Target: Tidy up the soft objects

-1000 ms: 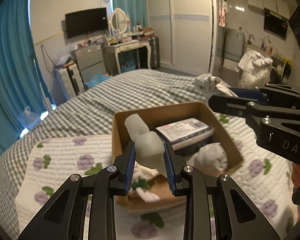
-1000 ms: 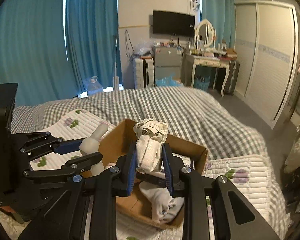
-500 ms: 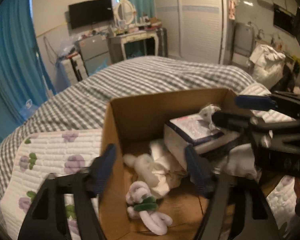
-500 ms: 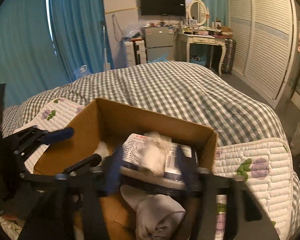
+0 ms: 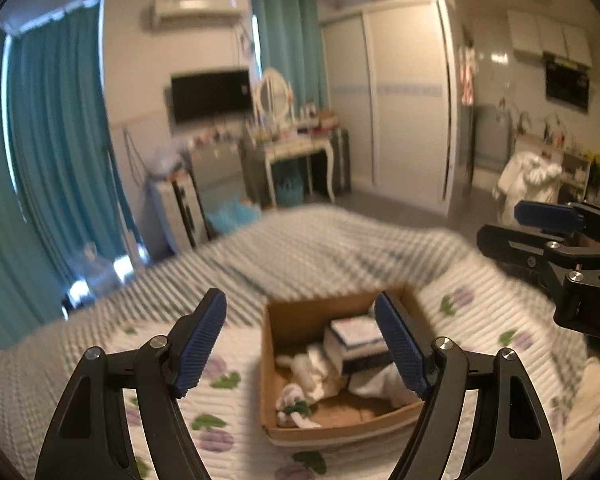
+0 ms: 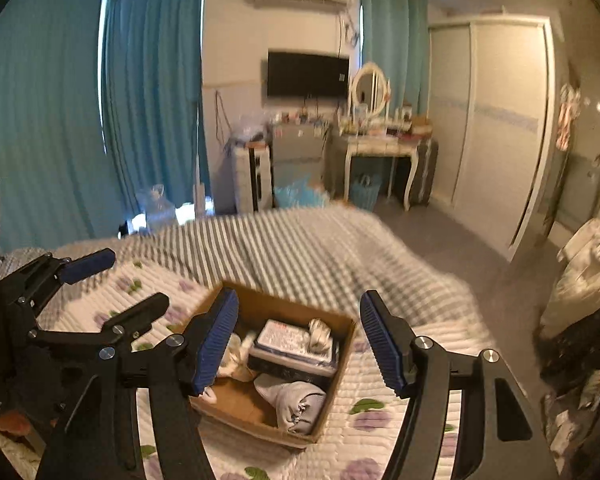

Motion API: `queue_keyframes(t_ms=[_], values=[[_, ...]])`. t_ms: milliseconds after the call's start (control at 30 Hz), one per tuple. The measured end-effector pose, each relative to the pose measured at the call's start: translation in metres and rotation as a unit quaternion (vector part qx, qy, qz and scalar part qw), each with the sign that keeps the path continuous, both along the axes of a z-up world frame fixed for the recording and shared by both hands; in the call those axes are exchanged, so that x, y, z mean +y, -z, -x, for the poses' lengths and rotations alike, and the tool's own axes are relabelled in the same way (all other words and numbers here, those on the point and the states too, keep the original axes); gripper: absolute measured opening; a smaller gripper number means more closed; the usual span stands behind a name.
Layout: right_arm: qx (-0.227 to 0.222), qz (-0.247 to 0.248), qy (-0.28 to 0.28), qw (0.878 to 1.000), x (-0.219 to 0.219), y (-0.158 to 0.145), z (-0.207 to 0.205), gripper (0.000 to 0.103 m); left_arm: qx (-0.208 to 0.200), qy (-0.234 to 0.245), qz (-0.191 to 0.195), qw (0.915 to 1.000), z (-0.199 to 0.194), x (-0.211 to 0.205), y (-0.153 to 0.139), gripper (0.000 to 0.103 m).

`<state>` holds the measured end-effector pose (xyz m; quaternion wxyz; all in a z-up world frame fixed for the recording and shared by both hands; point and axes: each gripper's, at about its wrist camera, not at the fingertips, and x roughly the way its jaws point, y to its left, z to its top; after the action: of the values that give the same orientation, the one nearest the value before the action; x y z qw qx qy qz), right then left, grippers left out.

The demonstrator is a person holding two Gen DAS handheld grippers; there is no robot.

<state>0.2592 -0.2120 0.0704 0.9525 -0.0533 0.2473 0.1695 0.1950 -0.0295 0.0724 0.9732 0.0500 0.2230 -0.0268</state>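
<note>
Left claw [image 5: 300, 344] is hanging spread wide, gripping nothing; right claw [image 6: 298, 344] likewise. Below and just beyond both, cardboard box [image 6: 342, 364] is sitting on the quilt [image 6: 428, 436], holding soft toy [image 5: 296, 402], rolled cloth [image 6: 294, 400], flat packet [image 6: 290, 342].

Brown cardboard box [image 6: 342, 364] on white purple-flowered quilt [image 6: 380, 432]; grey-checked bedspread [image 6: 320, 252].

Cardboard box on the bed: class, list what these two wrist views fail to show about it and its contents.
- Cardboard box, right wrist view: its left side lies behind a finger of the right gripper.
- Printed pack: the label is too small to read.
- Left wrist view: motion blur smears the white soft items.
- Left gripper finger covers the box's right wall.
</note>
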Motion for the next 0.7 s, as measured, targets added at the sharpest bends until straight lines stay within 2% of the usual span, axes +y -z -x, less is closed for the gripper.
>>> queue_keyframes(t_ms=[100,200,267,300,367,433,567,700], values=[[-0.041,-0.003,0.007,0.999,-0.008,-0.046,0.046,0.065,-0.049,-0.004,0.000,0.9988,0.040,0.002,-0.043,0.078],[-0.072,-0.005,0.012,0.997,-0.013,-0.078,0.084,0.070,-0.096,-0.011,0.002,0.9953,0.080,0.003,-0.078,0.081],[-0.095,-0.011,0.011,0.995,-0.017,-0.098,0.116,0.075,-0.127,-0.019,0.008,0.9916,0.108,0.007,-0.096,0.091],[-0.104,-0.014,0.011,0.994,-0.019,-0.104,0.128,0.081,-0.140,-0.020,0.013,0.9898,0.119,0.008,-0.102,0.095],[-0.123,-0.019,0.017,0.992,-0.020,-0.114,0.153,0.091,-0.162,-0.021,0.025,0.9863,0.142,0.013,-0.111,0.095],[-0.137,-0.020,0.026,0.990,-0.021,-0.119,0.173,0.103,-0.170,-0.026,0.030,0.9847,0.157,0.017,-0.114,0.095],[-0.153,-0.030,0.035,0.987,-0.028,-0.114,0.200,0.103,-0.182,-0.046,0.020,0.9819,0.168,0.019,-0.106,0.095],[-0.146,-0.041,0.047,0.987,-0.031,-0.089,0.207,0.103,-0.180,-0.066,0.020,0.9813,0.163,0.025,-0.082,0.095]])
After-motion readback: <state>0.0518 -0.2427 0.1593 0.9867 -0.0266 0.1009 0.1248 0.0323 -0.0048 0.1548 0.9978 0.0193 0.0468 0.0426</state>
